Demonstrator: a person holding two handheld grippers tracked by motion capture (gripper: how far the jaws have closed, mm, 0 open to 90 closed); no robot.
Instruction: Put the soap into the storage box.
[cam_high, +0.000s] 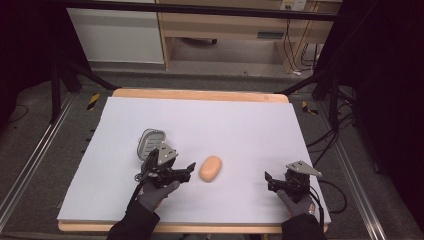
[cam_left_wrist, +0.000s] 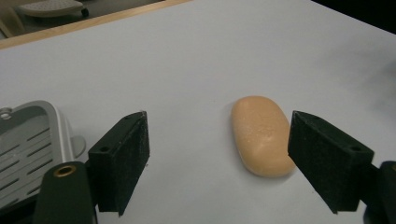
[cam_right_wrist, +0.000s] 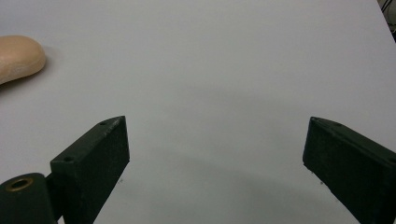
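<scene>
The left gripper (cam_high: 181, 171) hangs just beside the soap (cam_high: 210, 168), jaws spread wide and empty, probably lined up to straddle the bar. The soap lies flat mid-table, its long axis running away from the person, right of the dish (cam_high: 150, 142). The right gripper (cam_high: 276, 181) waits well apart, released, over bare table (cam_high: 250, 120).

The soap dish (cam_left_wrist: 28, 140) is cut off at the left edge, the soap (cam_right_wrist: 18, 56) likewise.
</scene>
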